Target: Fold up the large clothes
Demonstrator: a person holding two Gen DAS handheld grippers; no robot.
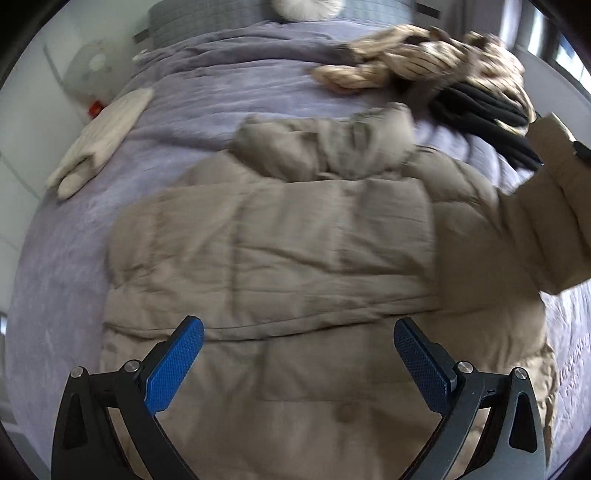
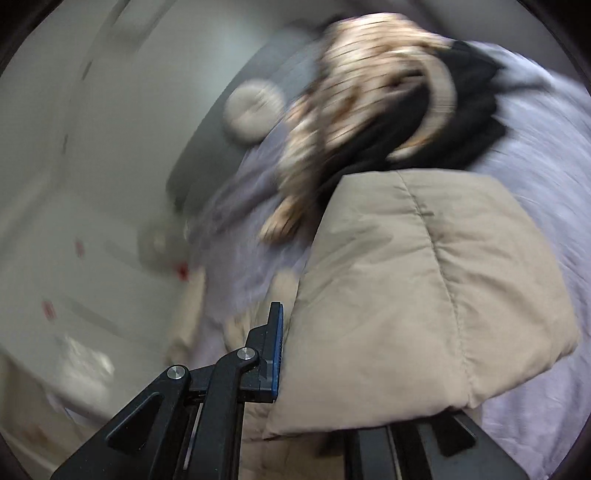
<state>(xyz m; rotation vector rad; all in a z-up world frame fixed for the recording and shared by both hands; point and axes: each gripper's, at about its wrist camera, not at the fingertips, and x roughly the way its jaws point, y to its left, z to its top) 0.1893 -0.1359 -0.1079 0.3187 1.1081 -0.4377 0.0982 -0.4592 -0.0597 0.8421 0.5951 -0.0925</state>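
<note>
A large beige puffer jacket [image 1: 295,251] lies spread on a lilac bed cover [image 1: 229,92], with its fur-trimmed hood [image 1: 325,144] toward the far side. My left gripper [image 1: 298,365] hovers open and empty above the jacket's lower part. My right gripper [image 2: 291,354] is shut on the jacket's sleeve [image 2: 424,288] and holds it lifted off the bed; only the left finger shows, the other is hidden under the fabric. The raised sleeve also shows at the right edge of the left wrist view [image 1: 550,206].
A heap of striped beige and black clothes [image 1: 443,70] lies at the far right of the bed. A folded cream garment [image 1: 103,136] lies at the left edge. A grey headboard [image 1: 192,26] and a round fluffy cushion [image 2: 251,110] stand at the far end. White wall [image 2: 92,147] to the left.
</note>
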